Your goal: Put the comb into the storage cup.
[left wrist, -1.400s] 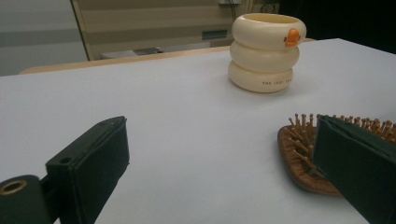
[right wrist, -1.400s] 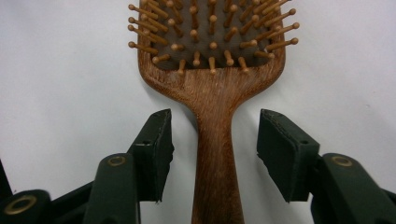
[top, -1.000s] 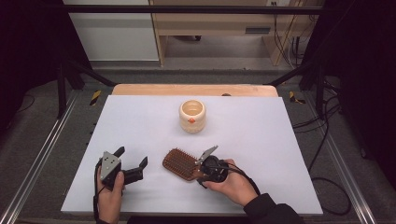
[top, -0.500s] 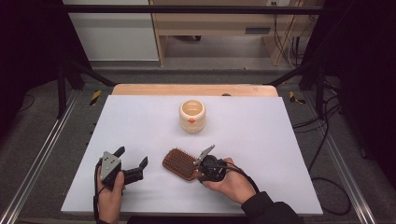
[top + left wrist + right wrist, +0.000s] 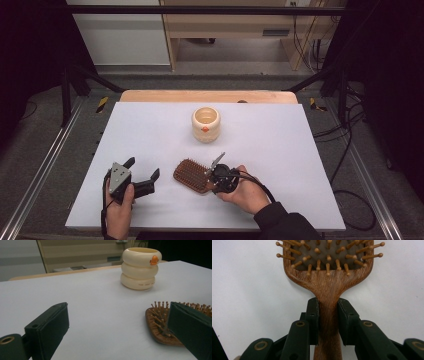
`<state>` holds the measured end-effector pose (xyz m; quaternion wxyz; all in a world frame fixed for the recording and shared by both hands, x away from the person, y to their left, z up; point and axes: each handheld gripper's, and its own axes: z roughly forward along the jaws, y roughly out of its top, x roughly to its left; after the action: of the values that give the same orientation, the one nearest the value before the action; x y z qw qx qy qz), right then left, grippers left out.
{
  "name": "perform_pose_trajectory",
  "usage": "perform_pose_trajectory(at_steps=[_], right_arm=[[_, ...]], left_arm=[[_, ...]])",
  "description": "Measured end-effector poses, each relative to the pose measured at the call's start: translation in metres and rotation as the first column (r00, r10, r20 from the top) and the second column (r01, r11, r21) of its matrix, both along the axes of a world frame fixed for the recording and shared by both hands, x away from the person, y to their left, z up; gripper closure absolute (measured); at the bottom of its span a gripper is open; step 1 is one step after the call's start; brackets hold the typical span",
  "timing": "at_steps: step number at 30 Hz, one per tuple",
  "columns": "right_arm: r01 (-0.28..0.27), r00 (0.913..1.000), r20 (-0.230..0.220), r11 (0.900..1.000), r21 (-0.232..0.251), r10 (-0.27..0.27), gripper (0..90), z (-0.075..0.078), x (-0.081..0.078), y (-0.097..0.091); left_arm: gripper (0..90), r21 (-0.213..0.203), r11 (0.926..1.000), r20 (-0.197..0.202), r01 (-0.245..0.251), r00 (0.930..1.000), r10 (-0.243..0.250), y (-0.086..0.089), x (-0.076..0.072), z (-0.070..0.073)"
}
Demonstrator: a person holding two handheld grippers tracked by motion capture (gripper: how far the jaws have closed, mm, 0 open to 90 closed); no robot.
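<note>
A brown wooden hairbrush [image 5: 192,175] lies bristles-up on the white table [image 5: 280,140], near the front middle. My right gripper [image 5: 216,181] is shut on its handle [image 5: 328,312], both pads pressed against the wood just below the brush head. My left gripper [image 5: 144,179] rests low at the front left, open and holding nothing; its jaws point toward the brush head [image 5: 160,325], which sits just beyond the right jaw. A cream ringed cup [image 5: 205,124] with an orange mark stands upright in the table's middle, also seen as the cup [image 5: 141,267] farther off.
A wooden strip [image 5: 205,96] runs along the table's far edge. Metal frame rails [image 5: 45,165] flank the table on both sides, and cables [image 5: 345,125] trail on the floor at the right. Wooden furniture [image 5: 235,25] stands behind.
The right gripper and brush have shifted very slightly; the left gripper has stayed where it was.
</note>
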<state>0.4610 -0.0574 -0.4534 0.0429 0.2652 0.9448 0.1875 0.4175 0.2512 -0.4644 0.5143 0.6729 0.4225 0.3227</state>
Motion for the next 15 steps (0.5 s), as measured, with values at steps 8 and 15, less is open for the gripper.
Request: perform_pose_trajectory(at_steps=[8,15], right_arm=[[-0.009,0.9988,0.049,0.9985,0.054,0.007,73.0,-0.002,-0.006,-0.007],[0.029,0.9924,0.114,0.9885,0.149,-0.046,73.0,0.004,0.001,-0.028]], left_arm=[[3.8,-0.029,0.9996,-0.003,0.001,1.0000,-0.001,0.002,-0.001,0.001],[3.8,-0.083,0.9953,-0.020,0.051,0.9984,-0.053,-0.007,-0.002,0.005]])
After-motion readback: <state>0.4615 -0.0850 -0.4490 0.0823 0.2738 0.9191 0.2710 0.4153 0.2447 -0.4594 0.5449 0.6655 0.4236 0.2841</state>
